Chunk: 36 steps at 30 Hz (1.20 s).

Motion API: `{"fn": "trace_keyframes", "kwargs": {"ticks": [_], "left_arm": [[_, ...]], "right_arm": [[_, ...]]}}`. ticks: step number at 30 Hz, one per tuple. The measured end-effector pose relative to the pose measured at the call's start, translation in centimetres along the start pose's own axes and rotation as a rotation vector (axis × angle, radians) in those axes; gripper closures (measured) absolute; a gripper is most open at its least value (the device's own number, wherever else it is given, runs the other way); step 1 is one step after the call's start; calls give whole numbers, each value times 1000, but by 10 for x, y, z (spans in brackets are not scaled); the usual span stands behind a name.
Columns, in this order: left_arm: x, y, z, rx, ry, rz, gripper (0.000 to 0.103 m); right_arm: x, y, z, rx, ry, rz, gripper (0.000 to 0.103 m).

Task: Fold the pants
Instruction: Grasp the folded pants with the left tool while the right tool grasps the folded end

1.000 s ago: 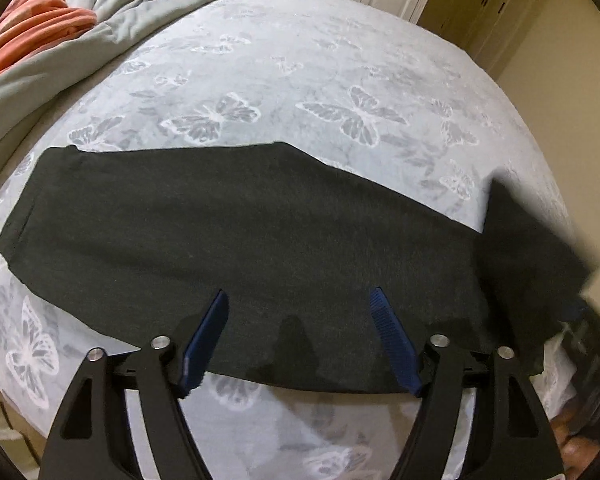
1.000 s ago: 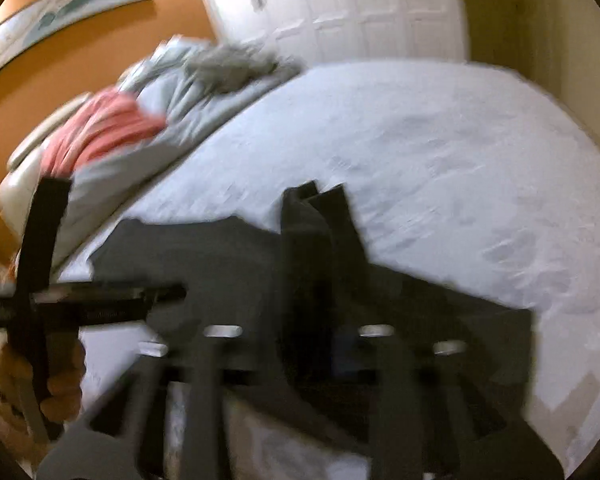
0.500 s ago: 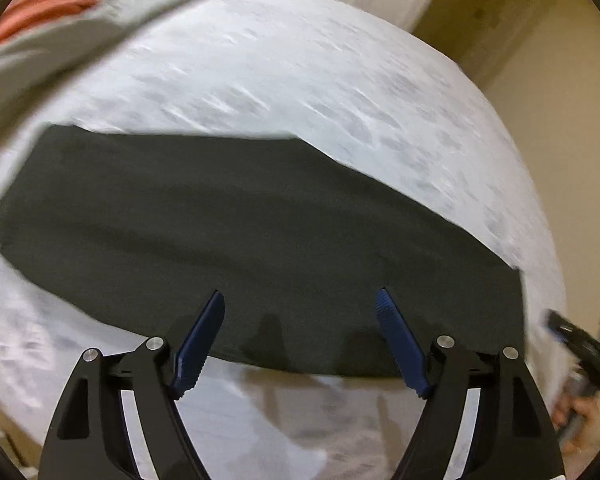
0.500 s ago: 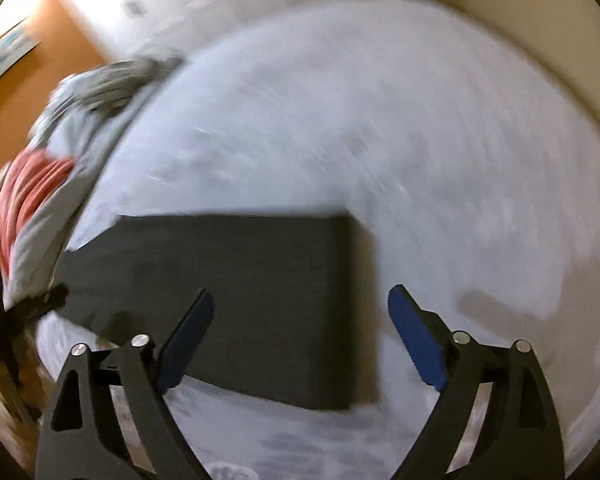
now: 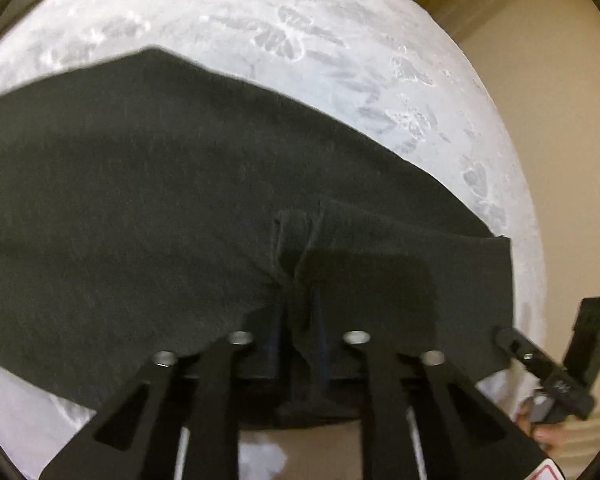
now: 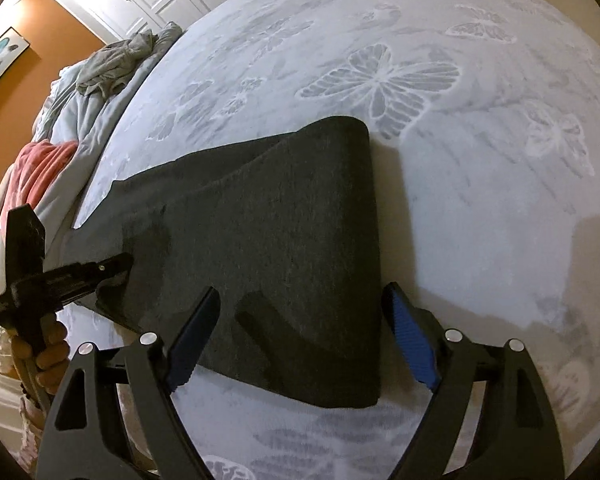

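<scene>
A pair of dark charcoal knit pants (image 6: 276, 248) lies flat and already doubled over on a bed covered with a pale grey bedspread printed with white butterflies (image 6: 480, 152), stretched along the bed's near edge with its rounded fold toward the right. The left gripper (image 5: 300, 312) has just been closing, and its fingers now stand pressed together on a bunched ridge of the pants' near edge, the dark cloth puckering up between them. In the right wrist view this same gripper (image 6: 114, 266) reaches in from the left side and meets the pants at their near left part, carried by a person's hand (image 6: 46, 354) at the picture's edge. The right gripper (image 6: 300, 336) hovers over the folded end of the pants with its blue-padded fingers (image 6: 414, 348) spread wide, one over the cloth and the other over the bare bedspread just past the fold; they pinch nothing. Toward the far left end of the bed sit a rumpled light grey blanket (image 6: 84, 108), a crumpled grey-beige garment (image 6: 116, 64) on top of it, and a coral-pink ribbed cloth (image 6: 40, 168).
</scene>
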<state>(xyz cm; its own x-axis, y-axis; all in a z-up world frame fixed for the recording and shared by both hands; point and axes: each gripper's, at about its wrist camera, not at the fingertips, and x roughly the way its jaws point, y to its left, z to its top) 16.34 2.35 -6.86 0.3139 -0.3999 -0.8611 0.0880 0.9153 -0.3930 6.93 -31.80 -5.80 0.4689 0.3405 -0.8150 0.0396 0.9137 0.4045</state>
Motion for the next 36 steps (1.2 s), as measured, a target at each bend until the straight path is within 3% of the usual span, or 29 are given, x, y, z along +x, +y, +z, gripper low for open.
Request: {"fn": "trace_keyframes", "kwargs": {"ticks": [4,5,7,9,11,13,15,17,19,20,21,26,27,30,32,36], "left_arm": [[-53,-7,12,7,-138,-133,98],[-65,-6,14,26,-178,-119,98],[-68,5,17,38,-221,-21,98],[-40,36,19,-54,-137,89,98],[-19,55,18,-102,-67,78,97],[-31,44,16,-62,-101,79,95],[-45,35,11,-18,-125,66,73],[-60,27,3,6,-159,78,69],[-74,23,-1,21,-188,108,66],[-77,21,2,19,-197,109,65],[-81,20,3,17,-207,116,65],[-109,22,-3,48,-290,203,62],[-115,24,-4,56,-294,201,56],[-123,28,-6,65,-300,208,54],[-121,30,-7,77,-293,238,54],[-99,41,-11,52,-216,254,54]], "right_arm": [[-7,4,2,-12,-26,9,21],[-8,5,2,-15,-31,15,21],[-5,6,1,-30,-29,2,19],[6,3,-1,-27,2,-14,18],[7,6,-1,-38,-17,-24,17],[6,12,0,-49,-18,-14,17],[7,15,1,-30,-23,41,17],[16,21,0,-27,0,78,19],[25,31,-2,-70,-2,57,35],[26,34,-2,-82,-12,46,57],[26,36,-1,-77,-13,60,87],[-18,37,9,-82,-128,73,94],[-29,32,11,-75,-152,69,95],[-49,9,10,-47,-163,79,95],[-54,-7,2,-45,-169,2,95],[-50,-42,-7,19,-121,-25,95]]}}
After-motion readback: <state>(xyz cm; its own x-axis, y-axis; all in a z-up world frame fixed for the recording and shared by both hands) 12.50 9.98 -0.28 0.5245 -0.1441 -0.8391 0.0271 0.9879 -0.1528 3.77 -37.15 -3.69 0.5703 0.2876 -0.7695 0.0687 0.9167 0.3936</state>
